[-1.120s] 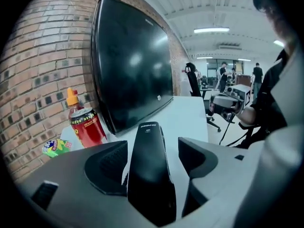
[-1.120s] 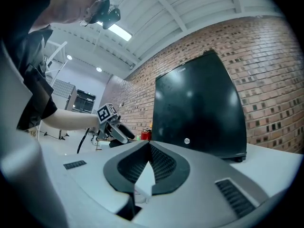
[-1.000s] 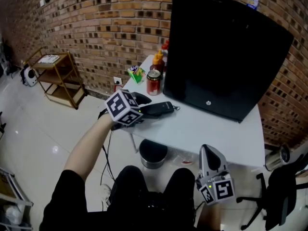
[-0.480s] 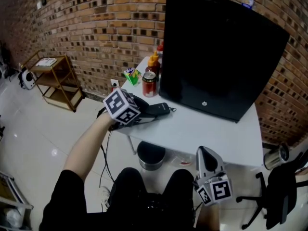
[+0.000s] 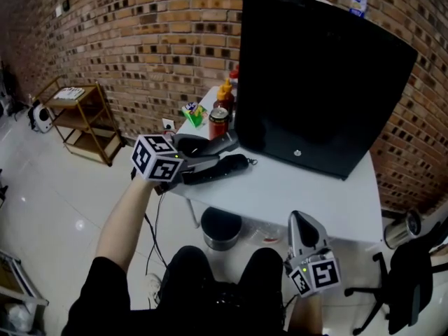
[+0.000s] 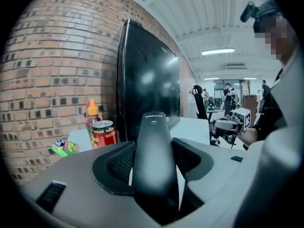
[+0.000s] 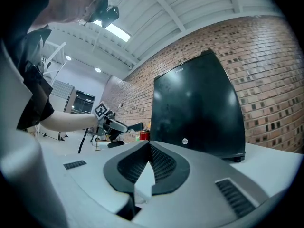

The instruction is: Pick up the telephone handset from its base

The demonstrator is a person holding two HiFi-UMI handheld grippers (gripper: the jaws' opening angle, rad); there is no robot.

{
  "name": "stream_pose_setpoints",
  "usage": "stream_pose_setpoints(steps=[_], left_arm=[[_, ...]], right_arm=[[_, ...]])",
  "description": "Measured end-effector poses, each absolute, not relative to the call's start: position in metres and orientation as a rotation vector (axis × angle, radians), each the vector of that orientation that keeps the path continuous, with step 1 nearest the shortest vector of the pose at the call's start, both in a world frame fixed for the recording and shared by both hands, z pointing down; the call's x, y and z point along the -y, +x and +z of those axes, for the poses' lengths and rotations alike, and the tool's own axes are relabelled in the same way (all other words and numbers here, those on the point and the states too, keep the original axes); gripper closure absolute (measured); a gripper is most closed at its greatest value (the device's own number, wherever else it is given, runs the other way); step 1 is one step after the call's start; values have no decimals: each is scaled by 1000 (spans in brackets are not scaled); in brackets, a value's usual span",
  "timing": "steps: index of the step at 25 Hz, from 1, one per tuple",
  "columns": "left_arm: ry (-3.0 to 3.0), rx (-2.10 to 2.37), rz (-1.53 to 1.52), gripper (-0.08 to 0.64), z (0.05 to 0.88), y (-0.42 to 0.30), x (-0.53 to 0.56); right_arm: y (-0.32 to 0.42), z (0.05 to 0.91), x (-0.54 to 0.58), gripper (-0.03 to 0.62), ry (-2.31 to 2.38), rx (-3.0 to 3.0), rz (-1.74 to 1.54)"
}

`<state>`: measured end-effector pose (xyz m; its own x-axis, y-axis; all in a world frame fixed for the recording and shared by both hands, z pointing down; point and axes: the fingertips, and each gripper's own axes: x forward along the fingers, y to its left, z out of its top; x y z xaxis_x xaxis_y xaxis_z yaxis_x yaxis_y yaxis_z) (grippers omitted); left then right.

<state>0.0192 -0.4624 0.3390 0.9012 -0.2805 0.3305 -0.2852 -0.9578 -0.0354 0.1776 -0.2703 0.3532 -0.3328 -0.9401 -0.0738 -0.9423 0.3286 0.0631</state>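
Drawn back toward eight o'clock since half a second ago: left gripper (image 5: 199, 158), and with it the telephone handset (image 5: 227, 166), held in the air over the left corner of the white table (image 5: 315, 187); both jaws clamped on the handset's black body, plain in the left gripper view; free end of the handset aimed at two o'clock, toward the monitor (image 5: 322, 75). Base (image 5: 185, 143) mostly hidden behind the upper jaw, only a dark sliver showing; no telling whether anything of the handset touches it. Far off at nine o'clock, wooden shelf (image 5: 80, 114), with open floor (image 5: 49, 187) between it and the arm. At twelve o'clock of the handset, green packet (image 5: 192, 112), red can (image 5: 218, 123) and sauce bottle (image 5: 224, 93), crowded against the monitor's left edge. Bare tabletop at four o'clock of the handset, right up to the near edge. At five o'clock, right gripper (image 5: 306, 222), low, just off that near edge; jaws pressed together on nothing; hand behind it cut off by the frame's bottom. Chair (image 5: 413, 278) at four o'clock, cut off by the right edge.
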Motion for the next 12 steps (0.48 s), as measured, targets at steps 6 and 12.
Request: stream_pose_setpoints(steps=[6,12], left_arm=[[3091,477,-11,307,293,-28,440],[3132,444,-376,308,271,-70,409]], right_arm=[[179,355,272,588,-1767,-2528,119],[172,349,275,588,-1733,-2533,132]])
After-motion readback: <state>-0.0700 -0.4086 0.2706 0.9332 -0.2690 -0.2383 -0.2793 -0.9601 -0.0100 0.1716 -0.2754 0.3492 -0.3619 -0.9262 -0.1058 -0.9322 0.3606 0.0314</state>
